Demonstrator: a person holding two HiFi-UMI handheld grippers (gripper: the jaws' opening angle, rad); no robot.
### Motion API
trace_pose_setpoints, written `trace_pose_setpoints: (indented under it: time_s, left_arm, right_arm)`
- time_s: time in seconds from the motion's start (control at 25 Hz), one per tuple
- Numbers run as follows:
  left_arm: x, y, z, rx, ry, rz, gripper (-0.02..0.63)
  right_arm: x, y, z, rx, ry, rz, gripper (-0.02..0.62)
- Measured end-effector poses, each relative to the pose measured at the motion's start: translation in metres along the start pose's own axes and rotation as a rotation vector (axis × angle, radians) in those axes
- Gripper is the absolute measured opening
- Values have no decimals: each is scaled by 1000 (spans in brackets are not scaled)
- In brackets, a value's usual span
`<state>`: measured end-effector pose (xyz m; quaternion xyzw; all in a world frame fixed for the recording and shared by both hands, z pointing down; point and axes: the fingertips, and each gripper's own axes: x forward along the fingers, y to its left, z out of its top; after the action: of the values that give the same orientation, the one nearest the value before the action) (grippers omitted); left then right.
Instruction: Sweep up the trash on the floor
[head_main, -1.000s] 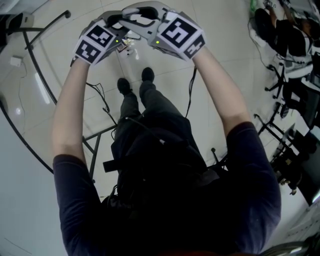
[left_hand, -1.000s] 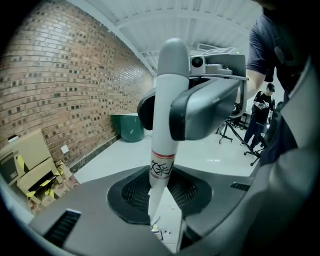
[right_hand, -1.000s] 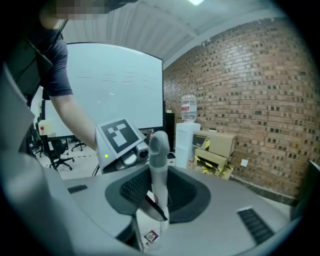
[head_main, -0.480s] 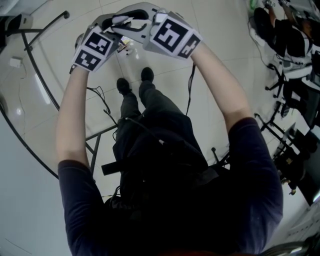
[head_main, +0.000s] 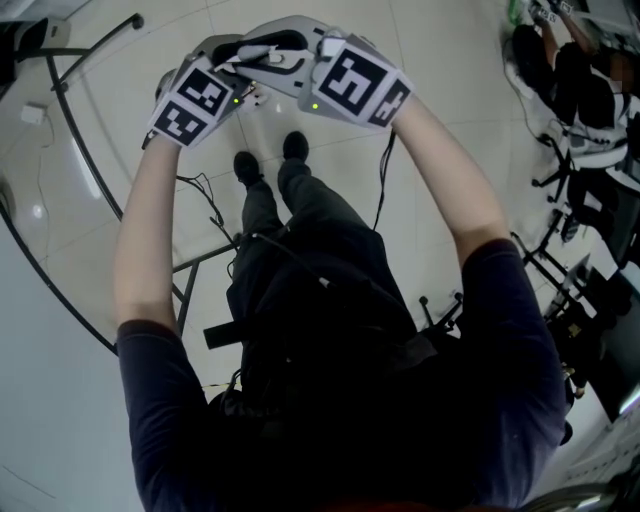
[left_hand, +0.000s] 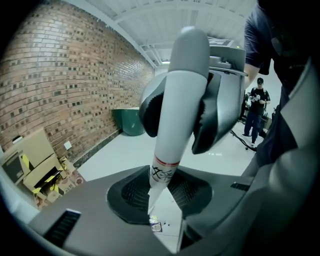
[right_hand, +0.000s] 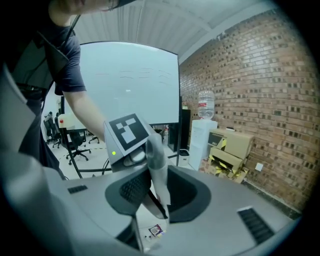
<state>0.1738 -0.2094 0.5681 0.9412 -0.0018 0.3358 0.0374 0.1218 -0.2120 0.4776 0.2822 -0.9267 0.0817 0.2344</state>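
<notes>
Both grippers are on the same white broom handle (left_hand: 176, 100). The left gripper (left_hand: 160, 192) has it pinched just under the red stripe, though its jaws have just been easing open a bit, and the right gripper (right_hand: 151, 192) is clamped on it right next to the left one. The trash (left_hand: 156, 227), a few little scraps, is lying on the pale floor (left_hand: 125, 150) down below the jaws.

The white handle (left_hand: 175, 100) carries a black brush-stroke mark (left_hand: 161, 173) just below a thin red ring (left_hand: 165, 161); it cannot be read. No other print is legible.
</notes>
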Motion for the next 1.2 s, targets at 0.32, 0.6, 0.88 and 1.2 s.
trace_pose_setpoints:
  time_s: [0.32,0.6,0.88,1.2]
  left_arm:
    - [4,-20,2,33,26,-34,97]
    - [-5,-18,18,66,-9,8,94]
    - [-64,-46,88,254,-78,83,87]
    - [-136,-72,136,263,-148,148,87]
  right_arm:
    - [-13,12,-6,-28,20,14,118]
    - [-22,8,8,-82,-16,-68,117]
    - [-77,35,87,-158,-207,-93,117]
    - [-114,73,162,-165,-290,-1,117]
